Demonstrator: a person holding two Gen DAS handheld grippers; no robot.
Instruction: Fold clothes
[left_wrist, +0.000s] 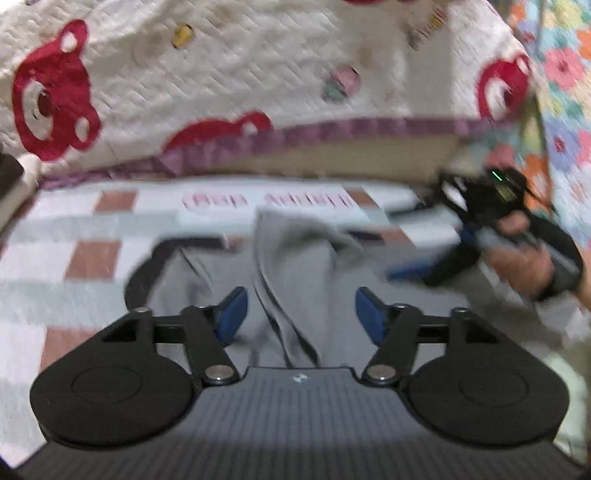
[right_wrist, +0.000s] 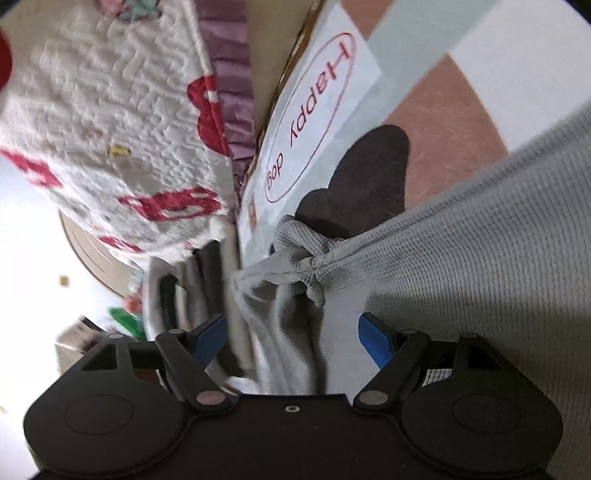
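Note:
A grey ribbed garment (left_wrist: 295, 251) lies spread on a checked mat, with a dark trim (left_wrist: 144, 269) curving at its left edge. A raised fold of it runs between the fingers of my left gripper (left_wrist: 301, 314), which is open, and the blue pads stand clear of the cloth on both sides. In the right wrist view, rolled sideways, the same grey garment (right_wrist: 461, 266) fills the right side, with a bunched knot of cloth ahead. My right gripper (right_wrist: 291, 338) is open, with loose grey cloth between its fingers. It also shows in the left wrist view, where a hand (left_wrist: 517, 258) holds that right gripper (left_wrist: 413, 269).
The checked mat (left_wrist: 92, 254) carries a "Happy dog" label (right_wrist: 314, 110). A white quilt with red bears (left_wrist: 221, 74) and a purple frill hangs over the bed edge behind. Floral fabric (left_wrist: 565, 92) is at the right. A white bin with clothes (right_wrist: 173, 291) stands beside the mat.

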